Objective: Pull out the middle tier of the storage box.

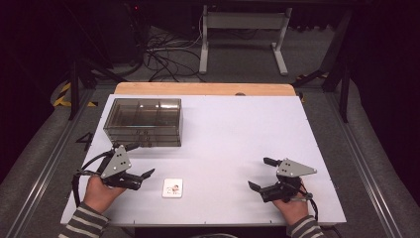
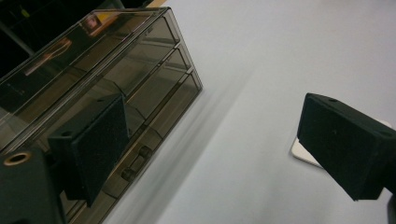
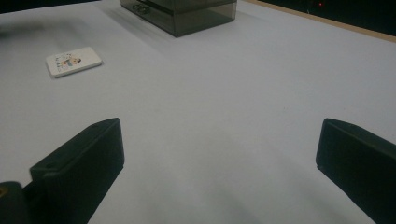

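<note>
Two hand-held grippers, left gripper (image 1: 132,159) and right gripper (image 1: 263,173), both wide open and empty, flanking a small white rounded-square printed card (image 1: 172,188) just right of the left; step: approach, next likely closing on its thin edges.

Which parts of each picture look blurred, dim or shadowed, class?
High view: the white table is evenly lit, the room behind it dark. Left gripper view: the smoky clear drawer box reflects light on its top, and its near edge and shadow look smeared. Right gripper view: the small white card is fairly sharp, while the near black jaws are soft.
</note>
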### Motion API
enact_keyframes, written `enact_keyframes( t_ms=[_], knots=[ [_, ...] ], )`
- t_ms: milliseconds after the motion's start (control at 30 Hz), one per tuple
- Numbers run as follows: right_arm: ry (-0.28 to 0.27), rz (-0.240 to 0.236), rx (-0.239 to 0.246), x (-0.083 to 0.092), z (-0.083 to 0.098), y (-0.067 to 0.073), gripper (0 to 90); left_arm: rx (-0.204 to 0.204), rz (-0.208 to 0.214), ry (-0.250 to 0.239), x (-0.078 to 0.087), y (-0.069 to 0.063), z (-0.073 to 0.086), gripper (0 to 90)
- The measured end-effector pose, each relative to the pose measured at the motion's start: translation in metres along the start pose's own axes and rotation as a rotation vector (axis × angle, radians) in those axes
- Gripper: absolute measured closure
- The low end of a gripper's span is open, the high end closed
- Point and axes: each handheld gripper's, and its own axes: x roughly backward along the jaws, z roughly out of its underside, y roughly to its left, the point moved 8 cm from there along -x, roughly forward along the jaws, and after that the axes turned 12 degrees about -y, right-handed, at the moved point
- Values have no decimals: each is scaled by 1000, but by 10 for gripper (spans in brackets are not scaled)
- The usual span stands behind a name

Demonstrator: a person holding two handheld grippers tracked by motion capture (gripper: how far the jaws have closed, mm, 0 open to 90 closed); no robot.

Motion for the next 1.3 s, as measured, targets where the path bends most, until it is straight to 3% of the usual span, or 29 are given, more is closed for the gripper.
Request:
enact_keyframes(
  t_ms=[133, 500, 667, 967, 1300],
  knots=[
    [-3, -1, -1, 0, 0, 0, 14, -56, -46, 45, -1, 2, 3, 98],
    [-3, -8, 3, 0, 0, 1, 14, -126, -58, 59, 0, 0, 0, 119],
    [-2, -11, 4, -1, 0, 1, 13, -206, -108, 85, 1, 0, 0, 121],
    [0, -15, 5, -1, 0, 2, 14, -332, -181, 67, 5, -2, -5, 166],
    [1, -18, 10, -2, 0, 3, 14, -391, -203, 82, 6, -2, -6, 179]
  ],
)
